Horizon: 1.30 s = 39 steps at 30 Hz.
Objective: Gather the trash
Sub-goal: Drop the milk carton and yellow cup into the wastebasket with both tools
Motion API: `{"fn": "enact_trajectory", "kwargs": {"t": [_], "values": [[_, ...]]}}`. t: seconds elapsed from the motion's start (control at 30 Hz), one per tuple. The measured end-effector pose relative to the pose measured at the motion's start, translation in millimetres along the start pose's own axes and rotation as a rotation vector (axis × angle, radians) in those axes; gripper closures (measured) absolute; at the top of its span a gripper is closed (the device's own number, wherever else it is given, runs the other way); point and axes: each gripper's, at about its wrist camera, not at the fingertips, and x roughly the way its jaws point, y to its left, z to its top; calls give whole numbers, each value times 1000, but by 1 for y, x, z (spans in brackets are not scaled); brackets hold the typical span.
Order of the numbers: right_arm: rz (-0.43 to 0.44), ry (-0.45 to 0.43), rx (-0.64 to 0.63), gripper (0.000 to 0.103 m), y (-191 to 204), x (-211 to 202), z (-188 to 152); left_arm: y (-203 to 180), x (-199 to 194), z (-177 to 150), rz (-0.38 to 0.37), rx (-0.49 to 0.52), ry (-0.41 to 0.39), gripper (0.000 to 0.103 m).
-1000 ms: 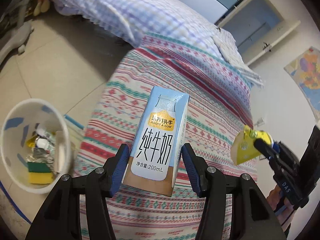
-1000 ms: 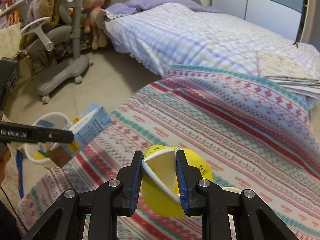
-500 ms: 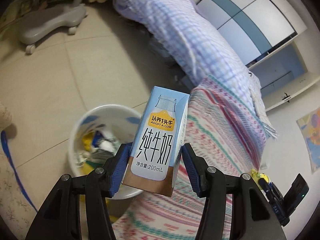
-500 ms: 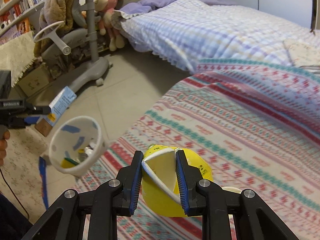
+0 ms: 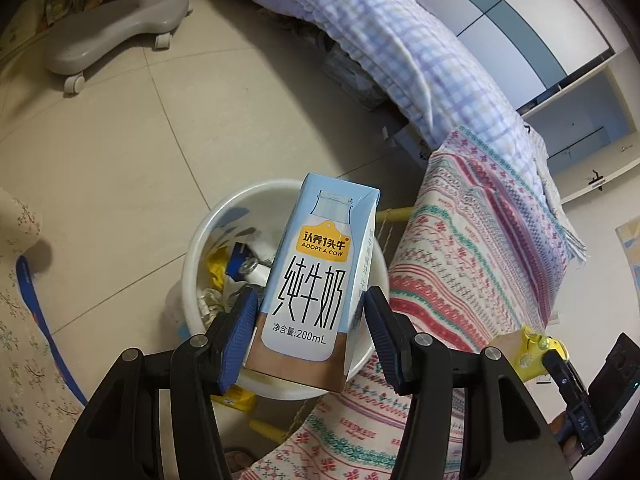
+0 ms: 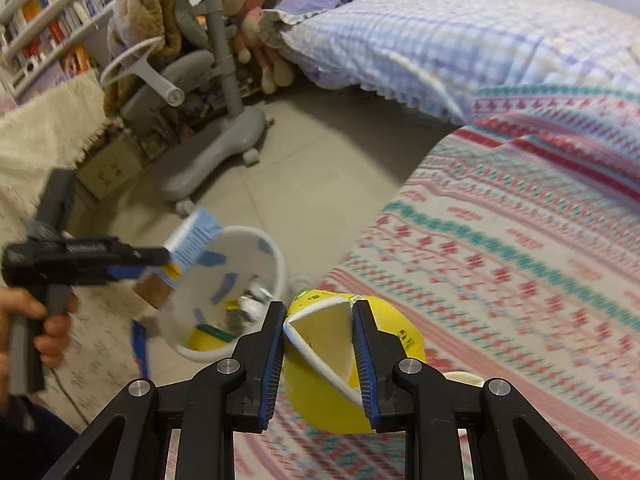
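A light blue milk carton [image 5: 320,272] marked 200mL stands upright between my left gripper's [image 5: 310,320] blue pads, which are shut on it. It hangs over the white bin [image 5: 208,232] on the floor, which holds several bits of trash. The right wrist view shows that carton [image 6: 188,244] and the left gripper [image 6: 156,264] at the bin's [image 6: 276,264] left rim, with a hand on the handle. My right gripper [image 6: 318,320] is shut on a yellow carton [image 6: 344,360] with a folded white top. It hovers over the patterned blanket, just right of the bin.
A striped patterned blanket [image 5: 480,240] covers the bed edge beside the bin. A checked quilt [image 6: 460,32] lies further back. A grey chair base [image 6: 216,152] on wheels stands on the tiled floor [image 5: 140,140]. A floral rug [image 5: 24,340] lies at the left.
My left gripper has carried the milk carton from over the blanket to above the bin. My right gripper has moved left towards the bin with the yellow carton.
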Motion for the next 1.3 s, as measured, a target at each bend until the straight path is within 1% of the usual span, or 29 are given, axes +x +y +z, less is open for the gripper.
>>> {"fn": "enact_trajectory", "kwargs": {"t": [0.07,0.27,0.43,0.63,0.77,0.83,0.9,1.07,1.13,1.17,1.2,1.23,1.3], "values": [[39,-2,38,74,4,6,0,2,5,1,1,-3,12,45],[90,-8,71,74,28,27,-1,7,12,3,20,-10,25,45],[187,-32,156,74,43,49,4,12,18,5,31,-19,37,45],[237,-32,221,74,60,83,15,19,24,9,70,-25,44,44],[260,-29,260,74,61,97,19,23,20,11,110,-8,25,44],[278,-31,292,73,59,103,21,27,16,12,107,-17,16,44],[297,-30,317,73,58,110,23,30,12,14,88,-40,7,44],[378,2,422,72,58,135,26,36,3,15,68,-84,-13,44],[410,23,481,67,55,148,25,35,1,15,64,-92,-18,44],[409,53,508,62,52,156,25,35,-1,15,67,-92,-22,44],[367,87,528,50,49,165,23,34,-2,16,69,-90,-26,44],[325,100,527,48,46,168,22,33,-3,16,72,-88,-30,44],[300,99,496,48,44,166,22,32,-7,15,80,-81,-42,44]]}}
